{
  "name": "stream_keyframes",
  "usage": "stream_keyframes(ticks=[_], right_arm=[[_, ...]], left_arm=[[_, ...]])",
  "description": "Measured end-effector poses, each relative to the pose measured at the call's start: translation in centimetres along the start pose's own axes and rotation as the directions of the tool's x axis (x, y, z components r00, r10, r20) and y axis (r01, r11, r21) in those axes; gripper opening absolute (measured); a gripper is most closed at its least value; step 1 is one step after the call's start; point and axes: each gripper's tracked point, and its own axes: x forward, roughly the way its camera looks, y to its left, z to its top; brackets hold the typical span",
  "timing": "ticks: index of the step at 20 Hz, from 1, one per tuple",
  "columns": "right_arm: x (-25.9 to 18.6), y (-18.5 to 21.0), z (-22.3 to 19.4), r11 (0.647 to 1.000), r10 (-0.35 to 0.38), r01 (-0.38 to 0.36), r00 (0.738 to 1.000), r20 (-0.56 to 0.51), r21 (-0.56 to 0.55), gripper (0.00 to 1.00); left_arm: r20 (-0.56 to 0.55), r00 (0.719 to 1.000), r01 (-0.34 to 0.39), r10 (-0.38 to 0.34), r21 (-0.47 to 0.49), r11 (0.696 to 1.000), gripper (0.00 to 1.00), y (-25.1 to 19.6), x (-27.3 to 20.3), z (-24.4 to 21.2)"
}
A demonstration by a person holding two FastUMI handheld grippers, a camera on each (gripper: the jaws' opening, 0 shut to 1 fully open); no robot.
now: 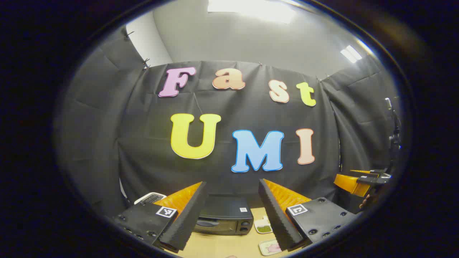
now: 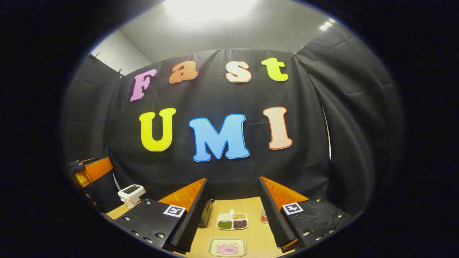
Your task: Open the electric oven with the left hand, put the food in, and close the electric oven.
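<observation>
Oven (image 1: 224,216), dark and with its door shut, sits on the wooden bench (image 2: 258,236), framed between the spread, empty fingers of the left gripper (image 1: 231,218), probably lined up to reach the door. Right of the oven lie a divided tray (image 2: 232,221) and a plate of pink food (image 2: 227,248), seen between the right gripper (image 2: 233,218)'s open fingers. Bare bench in front of the oven leaves room for the door.

the oven (image 1: 224,216) looks like dark matt metal with a glossy glass door; the table (image 2: 256,234) is smooth pale wood; the wall (image 2: 222,172) is matt cloth.
</observation>
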Motion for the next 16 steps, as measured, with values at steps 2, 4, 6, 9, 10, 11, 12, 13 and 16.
stream_keyframes(ticks=[2,4,6,9,10,11,12,13,16], right_arm=[[0.1,1.1,0.5,1.000,-0.002,0.002,1.000,0.007,-0.007,0.83],[0.0,2.1,0.8,1.000,0.005,-0.005,1.000,0.011,-0.013,0.83],[0.0,2.8,0.6,1.000,0.011,-0.011,1.000,0.005,-0.020,0.83],[-0.2,3.3,0.4,1.000,0.014,-0.014,1.000,0.001,-0.024,0.83],[-0.2,3.3,0.4,1.000,0.012,-0.012,1.000,-0.001,-0.026,0.83],[-0.2,3.3,0.1,1.000,0.011,-0.011,1.000,-0.004,-0.027,0.83],[-0.2,3.3,0.1,1.000,0.013,-0.013,1.000,-0.008,-0.027,0.83],[-0.2,3.3,-0.1,1.000,0.014,-0.014,1.000,-0.011,-0.027,0.83],[0.1,3.0,-0.2,0.999,0.008,-0.009,1.000,-0.013,-0.033,0.83]], left_arm=[[0.001,1.000,0.011,-0.011,-0.003,1.000,1.00,0.8,0.0,0.0],[0.005,1.000,0.002,-0.002,-0.010,1.000,1.00,1.8,-0.3,0.2],[-0.003,1.000,-0.004,0.004,-0.026,1.000,1.00,2.4,-0.2,-0.2],[-0.023,1.000,-0.009,0.009,-0.029,1.000,1.00,3.1,-0.5,-1.2],[-0.024,1.000,-0.013,0.012,-0.025,1.000,1.00,3.3,-0.5,-1.3],[-0.025,1.000,-0.013,0.012,-0.023,1.000,1.00,3.3,-0.6,-1.5],[-0.028,1.000,-0.009,0.008,-0.023,1.000,1.00,3.2,-0.6,-1.7],[-0.032,0.999,-0.004,0.004,-0.025,1.000,1.00,3.1,-0.3,-1.8],[-0.032,0.999,-0.001,0.001,-0.017,1.000,1.00,3.1,0.2,-2.1]])
